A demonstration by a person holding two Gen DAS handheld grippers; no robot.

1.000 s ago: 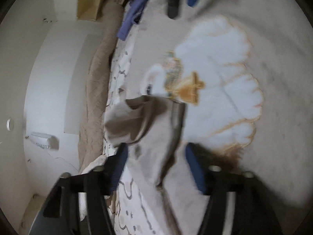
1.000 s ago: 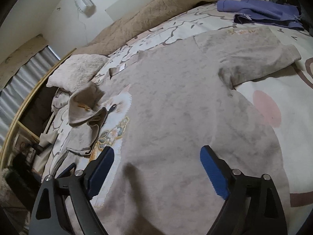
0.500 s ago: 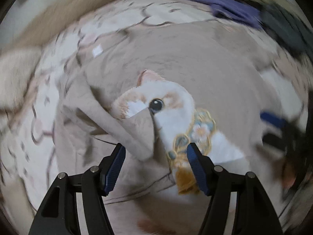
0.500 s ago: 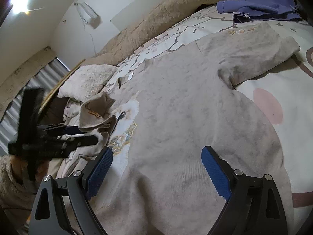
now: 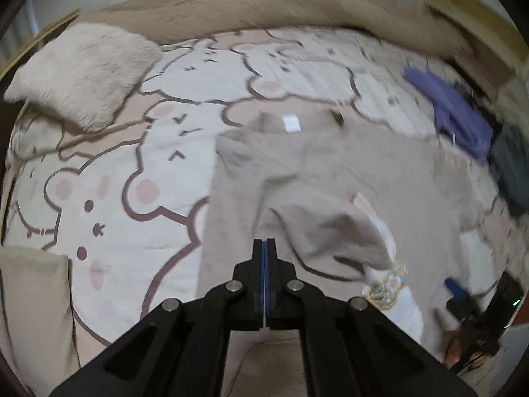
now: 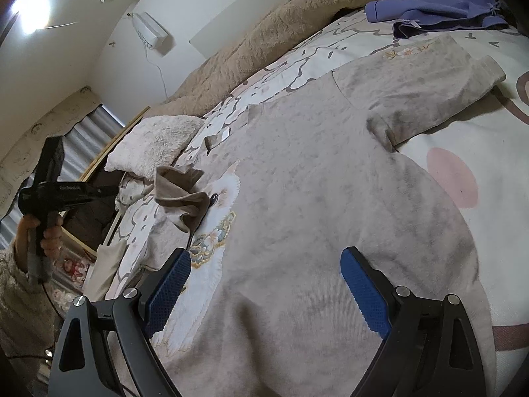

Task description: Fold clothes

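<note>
A beige sweatshirt (image 6: pixel 324 198) with a white cat print (image 6: pixel 211 251) lies spread on the bed. One sleeve (image 6: pixel 182 192) is folded in over the cat print; the other sleeve (image 6: pixel 416 99) lies out flat. In the left wrist view the sweatshirt (image 5: pixel 380 172) and folded sleeve (image 5: pixel 334 231) lie ahead. My left gripper (image 5: pixel 264 248) is shut and empty, held above the sweatshirt's edge; it also shows in the right wrist view (image 6: pixel 56 192), raised off to the left. My right gripper (image 6: pixel 264 281) is open and empty, low over the sweatshirt's lower body.
The bed sheet (image 5: pixel 109 198) has a bear pattern. A fluffy pillow (image 5: pixel 79 72) lies at the head, a brown blanket (image 6: pixel 271 39) along the wall. A folded purple garment (image 6: pixel 436 10) lies beyond the sweatshirt. A beige cloth (image 5: pixel 29 314) lies at the near left.
My left gripper let go of the sleeve, which now lies folded over the cat print. It pulled back to the left, rose and closed. My right gripper stayed open and nearly still.
</note>
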